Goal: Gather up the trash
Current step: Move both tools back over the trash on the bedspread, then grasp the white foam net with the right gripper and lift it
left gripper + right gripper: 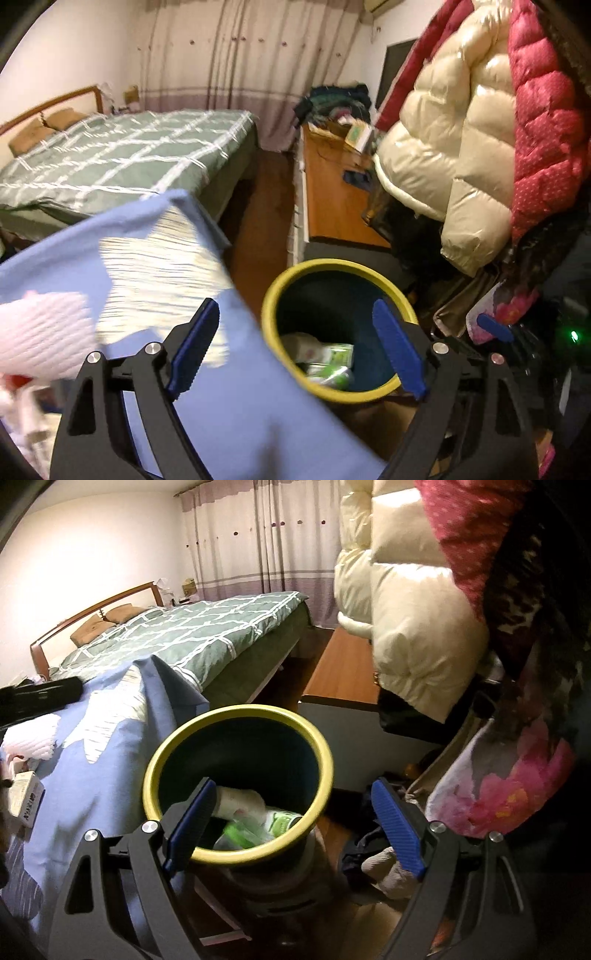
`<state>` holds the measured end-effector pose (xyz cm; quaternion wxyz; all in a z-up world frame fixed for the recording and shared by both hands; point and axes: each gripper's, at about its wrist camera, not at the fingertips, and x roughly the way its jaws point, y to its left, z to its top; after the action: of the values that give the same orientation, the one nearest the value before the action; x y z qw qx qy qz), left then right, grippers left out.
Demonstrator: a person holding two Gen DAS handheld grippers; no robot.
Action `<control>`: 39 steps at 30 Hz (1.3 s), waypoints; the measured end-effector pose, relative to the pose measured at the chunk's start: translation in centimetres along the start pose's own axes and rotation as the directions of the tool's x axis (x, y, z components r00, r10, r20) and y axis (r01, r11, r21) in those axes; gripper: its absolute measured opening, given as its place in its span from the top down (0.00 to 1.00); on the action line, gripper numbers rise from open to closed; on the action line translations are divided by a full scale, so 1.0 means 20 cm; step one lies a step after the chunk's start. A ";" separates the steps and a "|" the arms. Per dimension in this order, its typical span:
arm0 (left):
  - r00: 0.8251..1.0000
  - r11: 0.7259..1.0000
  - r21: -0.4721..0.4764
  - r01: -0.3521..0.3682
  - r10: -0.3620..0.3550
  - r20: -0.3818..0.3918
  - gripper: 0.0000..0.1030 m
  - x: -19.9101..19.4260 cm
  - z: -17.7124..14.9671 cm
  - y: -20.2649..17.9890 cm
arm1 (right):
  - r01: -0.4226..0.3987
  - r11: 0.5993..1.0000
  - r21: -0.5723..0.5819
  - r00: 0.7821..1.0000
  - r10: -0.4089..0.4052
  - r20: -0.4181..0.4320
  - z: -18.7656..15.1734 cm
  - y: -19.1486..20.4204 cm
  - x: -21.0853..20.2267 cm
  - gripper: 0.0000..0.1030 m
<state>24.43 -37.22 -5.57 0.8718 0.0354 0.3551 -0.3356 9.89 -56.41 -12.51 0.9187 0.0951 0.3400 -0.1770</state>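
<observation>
Here, listed left to right as each wrist view shows it.

Left wrist view:
- Far left, lower edge: white ribbed foam wrap (40, 328), lying on the blue cloth.
- Lower left to centre: blue cloth (236, 406) with pale printed patches, covering a raised surface.
- Upper left: bed (122, 158) under a green checked quilt, wooden headboard behind.
- Bottom centre: left gripper (295, 350), jaws spread wide, nothing between the pads; the left pad sits over the cloth, the right over the bin's rim.
- Centre right: yellow-rimmed bin (284, 354), dark inside, with white and green trash (325, 360) at the bottom.
- Right: cream puffer jacket (450, 147) and red quilted jacket (539, 122), hanging above a wooden desk top (332, 203).

Right wrist view:
- Far left: small printed carton (24, 797) on the blue cloth (88, 797).
- Centre: the bin (236, 712), trash (258, 823) inside.
- Bottom centre: right gripper (293, 823), jaws spread wide and empty; left pad just inside the bin's near rim, right pad outside it.
- Lower right: clothes (384, 864) on the floor.
- Right: floral fabric (506, 794) below the jackets.
</observation>
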 end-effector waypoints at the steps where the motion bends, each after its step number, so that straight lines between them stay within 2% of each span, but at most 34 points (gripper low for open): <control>1: 1.000 1.000 -0.005 -0.005 0.005 0.008 0.16 -0.05 -0.01 0.04 | -0.003 1.000 -0.005 1.000 0.003 -0.001 0.00 0.02 0.00 0.21; 3: 1.000 1.000 -0.023 -0.017 0.018 0.025 0.14 -0.15 -0.04 0.12 | -0.013 1.000 -0.024 1.000 0.013 -0.005 0.00 0.07 0.00 0.21; 6: 0.995 0.996 -0.053 -0.071 0.074 0.060 0.14 -0.31 -0.10 0.27 | -0.031 0.998 -0.047 0.999 0.031 -0.009 0.02 0.16 0.01 0.21; 10: 0.975 0.978 -0.114 -0.177 0.190 0.112 0.11 -0.55 -0.22 0.52 | -0.080 0.992 -0.097 0.997 0.078 -0.023 0.06 0.34 0.03 0.21; 13: 0.947 0.949 -0.158 -0.272 0.293 0.131 0.10 -0.72 -0.33 0.72 | -0.125 0.982 -0.143 0.992 0.122 -0.032 0.10 0.51 0.03 0.21; 15: 0.923 0.925 -0.182 -0.334 0.360 0.137 0.10 -0.82 -0.40 0.85 | -0.164 0.972 -0.167 0.986 0.160 -0.038 0.12 0.61 0.03 0.21; 16: 0.904 0.904 -0.207 -0.374 0.406 0.137 0.10 -0.89 -0.45 0.95 | -0.191 0.965 -0.182 0.982 0.186 -0.044 0.14 0.69 0.03 0.21; 18: 0.884 0.878 -0.244 -0.411 0.450 0.130 0.10 -0.95 -0.52 1.07 | -0.234 0.948 -0.217 0.972 0.229 -0.051 0.16 0.84 0.02 0.21; 22: 0.823 0.797 -0.340 -0.499 0.559 0.101 0.10 -1.08 -0.71 1.36 | -0.305 0.914 -0.269 0.952 0.296 -0.073 0.19 1.09 0.02 0.21; 24: 0.798 0.763 -0.363 -0.534 0.597 0.081 0.10 -1.11 -0.79 1.47 | -0.330 0.894 -0.301 0.944 0.317 -0.093 0.19 1.26 0.03 0.21; 26: 0.786 0.744 -0.377 -0.551 0.615 0.065 0.10 -1.12 -0.85 1.53 | -0.359 0.875 -0.326 0.933 0.343 -0.109 0.19 1.39 0.03 0.21; 28: 0.791 0.740 -0.390 -0.548 0.610 0.048 0.10 -1.12 -0.90 1.59 | -0.379 0.850 -0.365 0.925 0.361 -0.119 0.19 1.52 0.01 0.21; 32: 0.806 0.752 -0.380 -0.538 0.591 0.030 0.10 -1.10 -0.94 1.63 | -0.433 0.801 -0.413 0.901 0.405 -0.158 0.19 1.76 0.01 0.21; 37: 0.816 0.767 -0.345 -0.541 0.578 0.008 0.10 -0.99 -0.90 1.56 | -0.442 0.778 -0.446 0.896 0.412 -0.169 0.20 2.01 0.04 0.21; 39: 0.816 0.767 -0.347 -0.539 0.577 0.008 0.10 -0.99 -0.89 1.53 | -0.426 0.778 -0.462 0.903 0.394 -0.169 0.19 2.10 0.07 0.19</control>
<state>22.21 2.91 -11.45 0.9440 -0.0257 0.3288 0.0016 29.55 -19.30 -8.23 0.9175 -0.0630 0.3732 0.1219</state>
